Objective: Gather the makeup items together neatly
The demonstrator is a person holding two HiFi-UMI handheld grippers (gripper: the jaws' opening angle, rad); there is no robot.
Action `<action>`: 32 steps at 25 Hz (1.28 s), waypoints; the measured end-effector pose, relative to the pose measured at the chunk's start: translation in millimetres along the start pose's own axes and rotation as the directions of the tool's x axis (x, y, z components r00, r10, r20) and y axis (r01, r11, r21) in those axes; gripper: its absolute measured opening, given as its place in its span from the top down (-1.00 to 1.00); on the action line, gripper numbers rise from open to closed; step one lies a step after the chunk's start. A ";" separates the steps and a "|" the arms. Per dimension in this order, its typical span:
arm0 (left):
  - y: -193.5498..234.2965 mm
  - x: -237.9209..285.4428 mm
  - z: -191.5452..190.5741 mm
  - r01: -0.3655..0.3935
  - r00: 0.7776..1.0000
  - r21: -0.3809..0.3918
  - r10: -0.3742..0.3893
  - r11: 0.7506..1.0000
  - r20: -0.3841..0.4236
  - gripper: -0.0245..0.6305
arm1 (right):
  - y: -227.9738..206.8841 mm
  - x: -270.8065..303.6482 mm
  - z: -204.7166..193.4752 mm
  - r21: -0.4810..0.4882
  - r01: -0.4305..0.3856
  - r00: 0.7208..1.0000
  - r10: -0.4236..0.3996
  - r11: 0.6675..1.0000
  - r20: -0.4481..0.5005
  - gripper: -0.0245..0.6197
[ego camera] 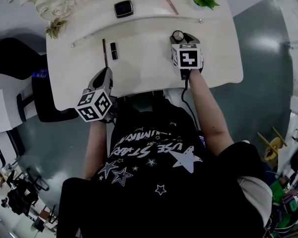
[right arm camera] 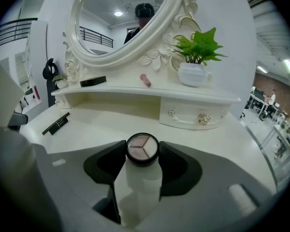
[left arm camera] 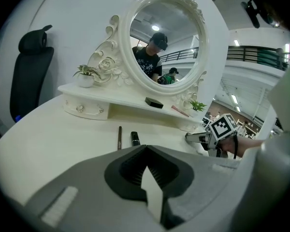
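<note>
A round eyeshadow compact (right arm camera: 142, 149) with a black rim sits between the jaws of my right gripper (right arm camera: 142, 154), which is shut on it just above the white vanity top (ego camera: 149, 63). In the head view the same compact (ego camera: 178, 35) shows at the right gripper's (ego camera: 180, 39) tip. A brown pencil (ego camera: 105, 52) and a black lipstick (ego camera: 113, 50) lie side by side ahead of my left gripper (ego camera: 105, 72). The left gripper (left arm camera: 146, 148) is shut and holds nothing. On the raised shelf lie a black square compact (ego camera: 123, 8) and a pink stick (ego camera: 169, 2).
An oval mirror (left arm camera: 164, 37) in an ornate white frame stands behind the shelf. A green potted plant (right arm camera: 195, 57) is at the shelf's right end, a small dried plant (ego camera: 54, 28) at its left. A black chair (left arm camera: 31, 76) stands left of the table.
</note>
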State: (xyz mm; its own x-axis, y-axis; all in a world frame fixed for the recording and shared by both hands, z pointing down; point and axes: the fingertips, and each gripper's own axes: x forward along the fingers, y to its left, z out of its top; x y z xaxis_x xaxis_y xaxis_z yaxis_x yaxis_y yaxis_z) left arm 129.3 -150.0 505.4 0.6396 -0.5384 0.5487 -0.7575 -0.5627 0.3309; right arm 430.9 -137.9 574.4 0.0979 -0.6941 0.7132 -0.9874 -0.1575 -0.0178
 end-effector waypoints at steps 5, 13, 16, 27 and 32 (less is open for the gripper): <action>9.0 1.0 11.0 0.040 0.999 0.023 -0.040 0.999 0.001 0.92 | 14.9 -4.6 5.6 0.010 0.024 1.000 -0.024 1.000 0.012 0.17; 31.5 -3.1 30.6 0.102 0.995 0.053 -0.102 0.993 -0.002 0.92 | 53.1 -12.1 14.8 0.005 0.039 0.999 -0.039 0.999 0.014 0.17; 42.6 -6.0 34.1 0.119 0.993 0.066 -0.119 0.991 -0.002 0.92 | 66.3 -13.3 18.5 0.006 0.055 0.998 -0.055 0.998 0.021 0.17; 85.9 -21.5 38.7 0.161 0.987 0.063 -0.162 0.985 0.005 0.92 | 138.2 -8.3 26.3 -0.055 0.023 1.000 -0.022 0.998 0.011 0.17; 104.5 -26.9 38.9 0.171 0.985 0.054 -0.172 0.984 0.003 0.92 | 168.0 -0.3 28.4 -0.088 -0.001 1.000 0.001 0.996 -0.005 0.17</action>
State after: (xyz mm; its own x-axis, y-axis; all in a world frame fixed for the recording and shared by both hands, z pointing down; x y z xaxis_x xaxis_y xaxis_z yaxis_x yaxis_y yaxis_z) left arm 38.0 -218.6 495.4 0.7607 -0.4359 0.4811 -0.6285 -0.6799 0.3778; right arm 268.5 -184.1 551.3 0.0964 -0.6906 0.7168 -0.9946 -0.0944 0.0429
